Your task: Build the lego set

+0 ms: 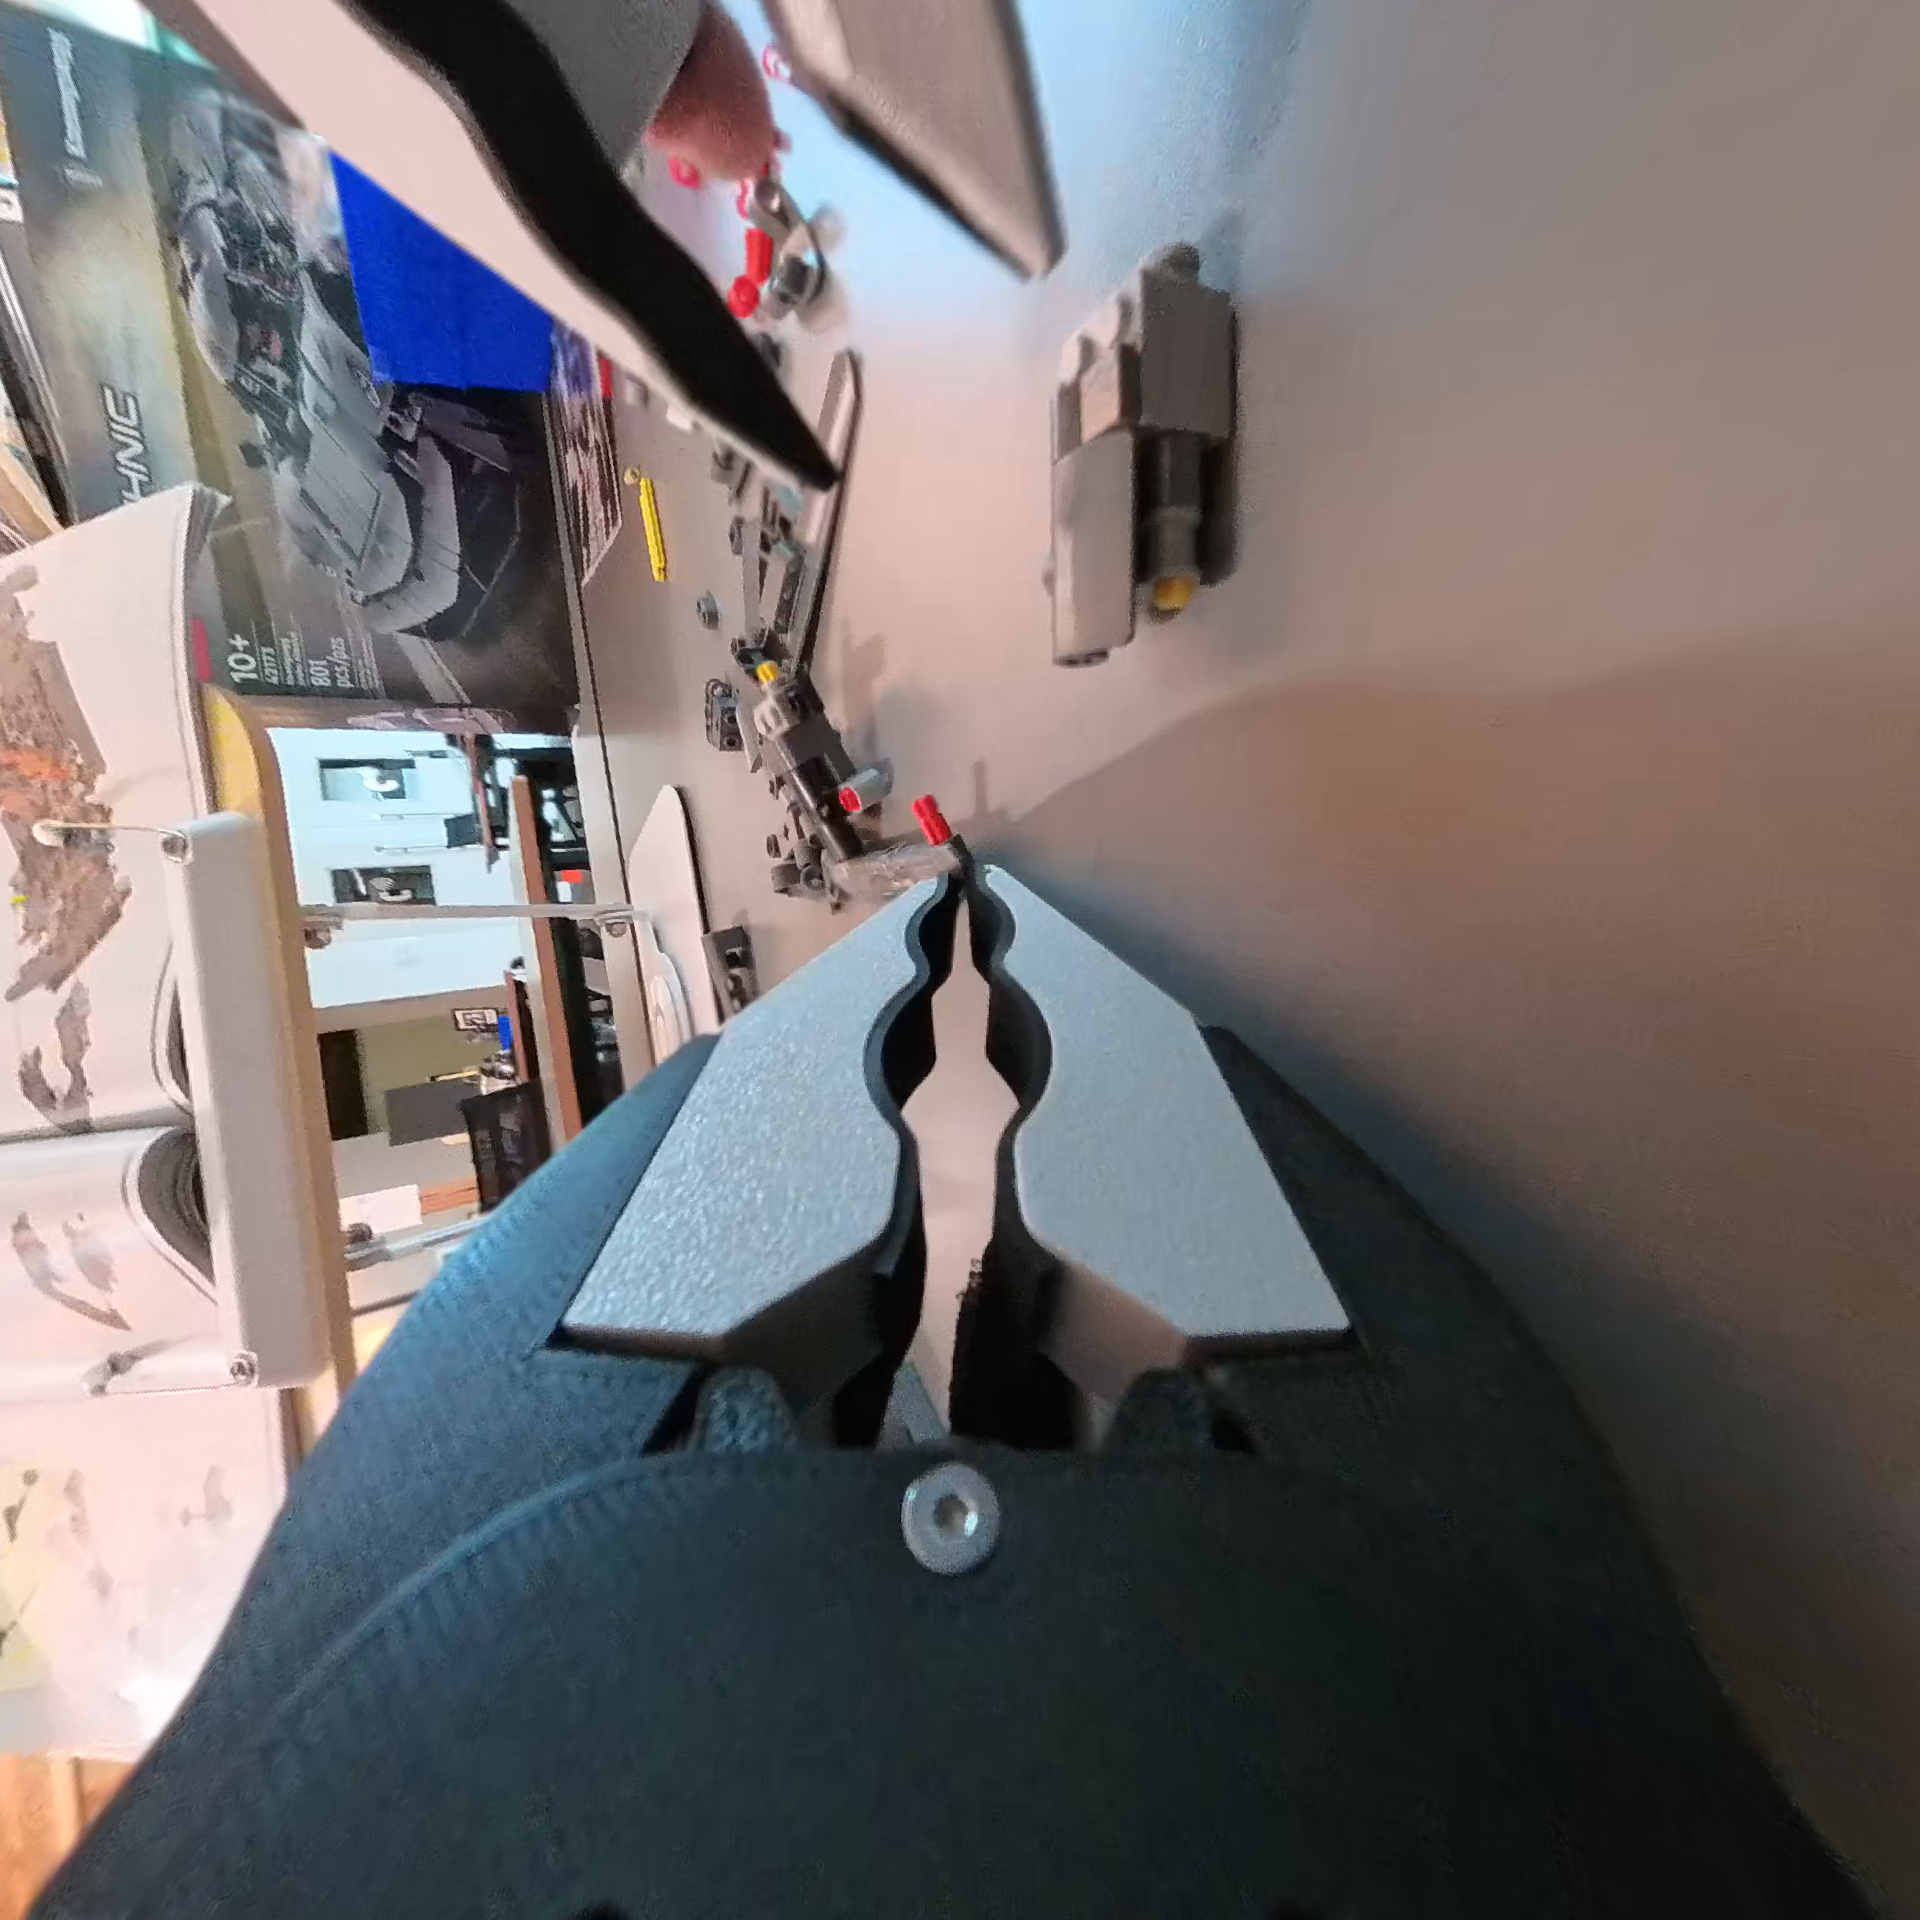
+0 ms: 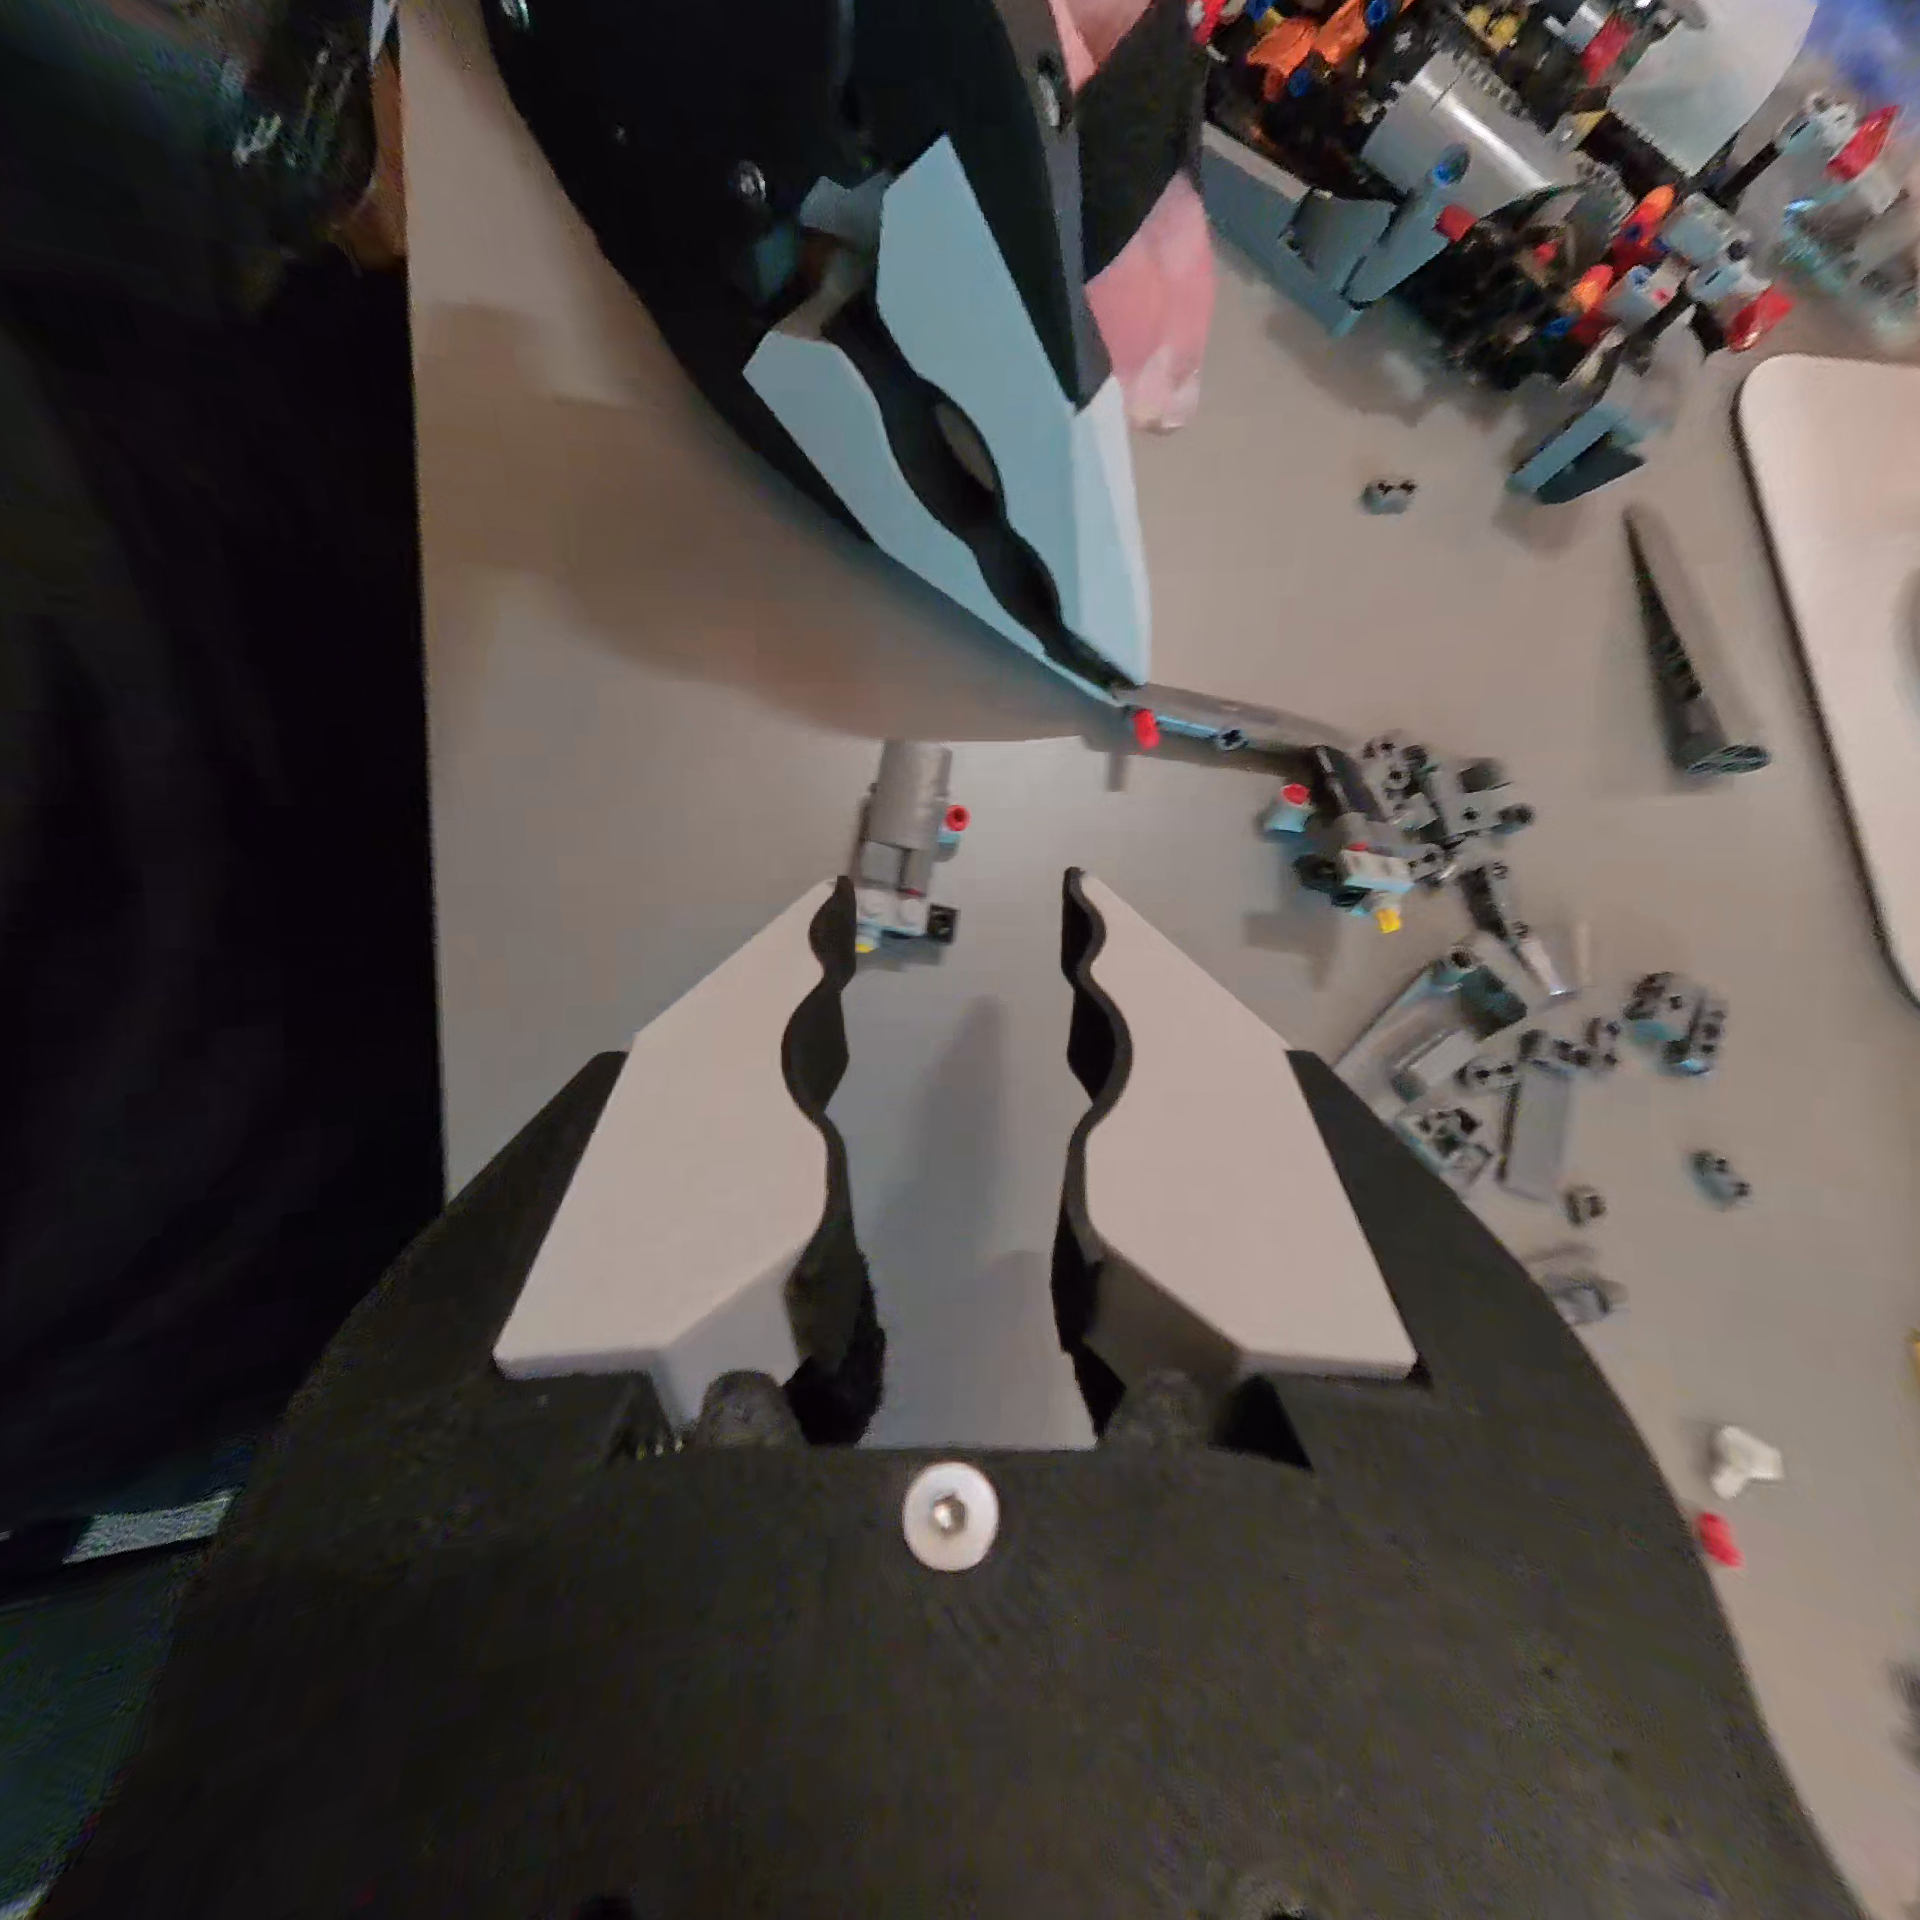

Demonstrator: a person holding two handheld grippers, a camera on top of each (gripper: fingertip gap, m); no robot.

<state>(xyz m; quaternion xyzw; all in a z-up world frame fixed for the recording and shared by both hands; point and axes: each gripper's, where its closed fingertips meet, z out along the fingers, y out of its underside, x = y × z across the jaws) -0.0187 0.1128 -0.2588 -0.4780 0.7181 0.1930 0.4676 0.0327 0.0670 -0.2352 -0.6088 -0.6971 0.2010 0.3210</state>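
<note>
Pinching a thin grey plastic beam with a small red pin at its end, the left gripper had its two fingertips closed together on the near end of that piece. In the right wrist view the same gripper came down from the upper left, and the beam stuck out from its tips over the grey table top, toward a heap of small dark grey building pieces.

The right gripper stood released, its black wavy pads well apart, with only bare table between them. A small grey block assembly with a red pin and a yellow stud lay on the table just beside the left fingertip of this gripper; whether the pad touched it, I cannot tell. More loose grey parts were scattered to the right, and a black tapered piece lay farther off. A big part-built model with orange, blue and red parts stood at the far edge.
</note>
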